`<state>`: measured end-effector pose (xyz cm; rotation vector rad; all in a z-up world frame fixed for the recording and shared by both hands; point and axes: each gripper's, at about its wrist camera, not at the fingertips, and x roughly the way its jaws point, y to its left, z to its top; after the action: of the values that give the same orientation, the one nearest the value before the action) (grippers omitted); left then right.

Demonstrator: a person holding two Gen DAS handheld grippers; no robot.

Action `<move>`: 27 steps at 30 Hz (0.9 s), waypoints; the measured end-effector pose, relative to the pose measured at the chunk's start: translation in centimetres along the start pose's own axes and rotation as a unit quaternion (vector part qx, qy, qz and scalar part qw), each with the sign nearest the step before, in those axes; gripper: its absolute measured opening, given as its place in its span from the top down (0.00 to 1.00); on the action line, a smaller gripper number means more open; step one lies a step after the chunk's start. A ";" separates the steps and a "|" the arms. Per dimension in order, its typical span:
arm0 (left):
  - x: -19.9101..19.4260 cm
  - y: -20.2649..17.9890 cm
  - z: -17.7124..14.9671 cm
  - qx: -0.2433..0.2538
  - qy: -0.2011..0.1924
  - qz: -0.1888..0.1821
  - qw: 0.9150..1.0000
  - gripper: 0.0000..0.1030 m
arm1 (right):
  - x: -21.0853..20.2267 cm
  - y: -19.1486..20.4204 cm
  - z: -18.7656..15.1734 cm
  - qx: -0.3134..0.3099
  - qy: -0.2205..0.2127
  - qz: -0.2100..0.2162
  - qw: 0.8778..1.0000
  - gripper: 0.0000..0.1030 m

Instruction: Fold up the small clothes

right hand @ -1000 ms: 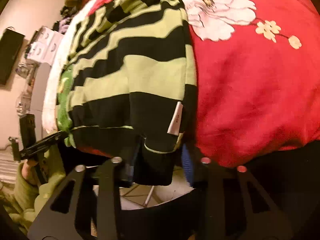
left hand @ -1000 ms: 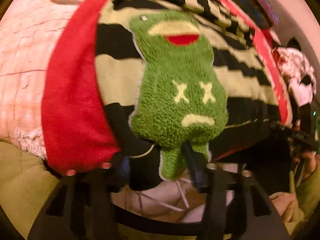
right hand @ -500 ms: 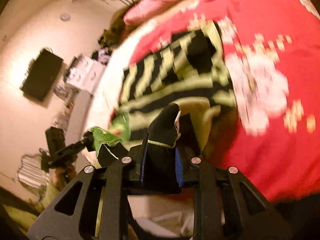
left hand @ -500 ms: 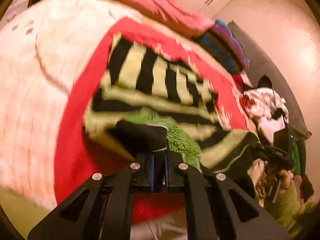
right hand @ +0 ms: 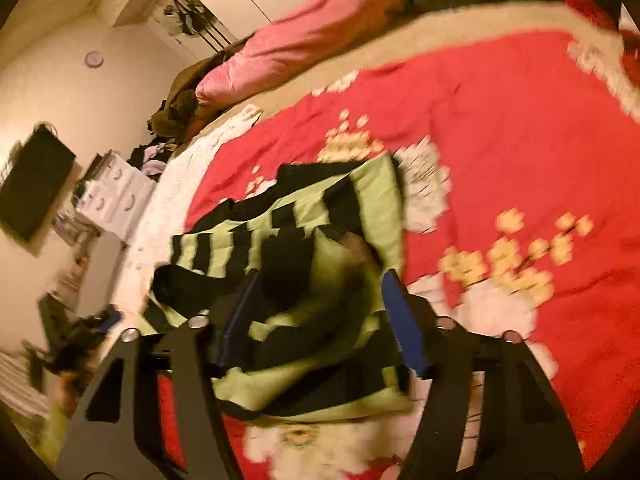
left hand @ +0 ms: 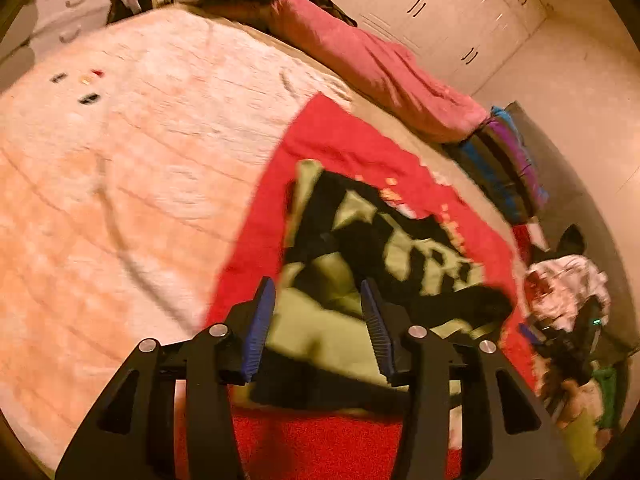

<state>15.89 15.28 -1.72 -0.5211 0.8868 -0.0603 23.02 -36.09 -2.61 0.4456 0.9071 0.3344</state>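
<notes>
A small green-and-black striped sweater (left hand: 360, 272) lies folded over on a red flowered blanket (left hand: 344, 140) on the bed. It also shows in the right wrist view (right hand: 304, 264). My left gripper (left hand: 318, 322) is open, its blue-padded jaws apart just above the sweater's near edge, holding nothing. My right gripper (right hand: 320, 320) is open too, its jaws spread over the sweater's near end. The green frog patch is hidden under the fold. Both views are blurred by motion.
A pale quilt (left hand: 120, 160) covers the bed to the left of the red blanket (right hand: 500, 140). A pink pillow (left hand: 368, 64) and a striped cushion (left hand: 504, 164) lie at the head. A pile of clothes (left hand: 568, 288) sits at the right. White drawers (right hand: 112, 196) stand by the wall.
Both grippers were shut on the sweater's hem and carried it up and over. Now both are open and the sweater lies folded on the blanket.
</notes>
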 end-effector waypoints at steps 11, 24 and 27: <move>2.2 -1.5 1.3 0.095 0.028 0.022 0.995 0.40 | -0.3 2.6 -1.2 -0.203 -0.009 -0.080 0.976 0.28; 11.4 -5.6 3.7 0.181 0.095 0.073 0.976 0.36 | 9.7 6.2 1.1 -0.326 0.092 -0.156 0.928 0.26; 10.6 -5.3 3.1 0.170 0.072 0.063 0.981 0.81 | 9.7 5.2 0.9 -0.288 0.089 -0.131 0.944 0.69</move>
<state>25.91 9.10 -5.36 -0.1413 1.0238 -0.1319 28.84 -27.36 -6.10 -0.2486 0.9804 0.3815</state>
